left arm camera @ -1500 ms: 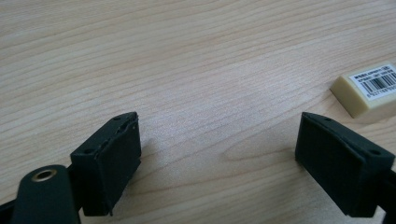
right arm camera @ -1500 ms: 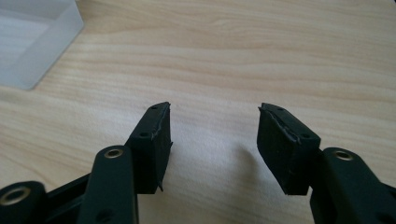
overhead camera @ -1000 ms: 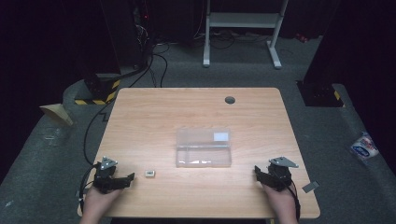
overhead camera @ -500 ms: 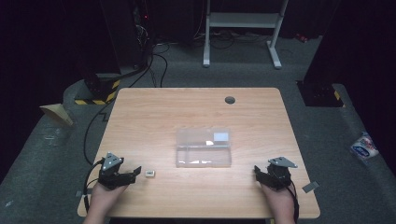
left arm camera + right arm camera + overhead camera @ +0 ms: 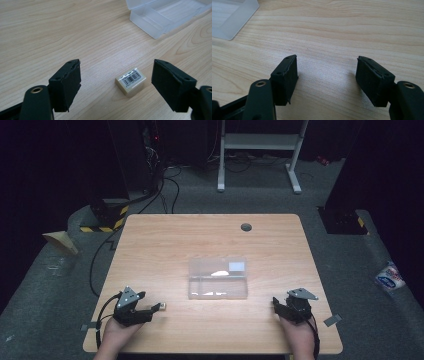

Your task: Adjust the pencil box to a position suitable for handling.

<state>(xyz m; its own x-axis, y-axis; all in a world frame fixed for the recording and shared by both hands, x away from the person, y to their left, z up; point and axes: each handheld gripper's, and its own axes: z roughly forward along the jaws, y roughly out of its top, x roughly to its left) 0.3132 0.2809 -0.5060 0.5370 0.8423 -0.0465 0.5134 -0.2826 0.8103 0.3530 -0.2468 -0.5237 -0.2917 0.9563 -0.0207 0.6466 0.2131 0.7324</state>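
Observation:
A small cream eraser (image 5: 130, 81) with a barcode label lies on the wooden table (image 5: 210, 240), near the front left (image 5: 162, 306). My left gripper (image 5: 116, 75) straddles it, open; its jaws have just been closing, and the pads stand clear of the eraser on both sides. In the high view the left gripper (image 5: 152, 310) points right, with the eraser at its tips. A clear plastic box (image 5: 218, 278) lies open mid-table, its lid folded back, and is also seen in the left gripper view (image 5: 160, 17). My right gripper (image 5: 327, 70) rests open at the front right (image 5: 278, 304); its jaws have just closed slightly, on nothing.
A dark round grommet (image 5: 246, 227) sits near the table's far edge. A corner of the box (image 5: 232, 17) lies far left of the right gripper. On the floor are cables, a white metal stand (image 5: 260, 142) behind, and a packet (image 5: 390, 277) at right.
My left gripper has slid right along the front of the table until its jaws reach the eraser. The right gripper and the box have stayed put.

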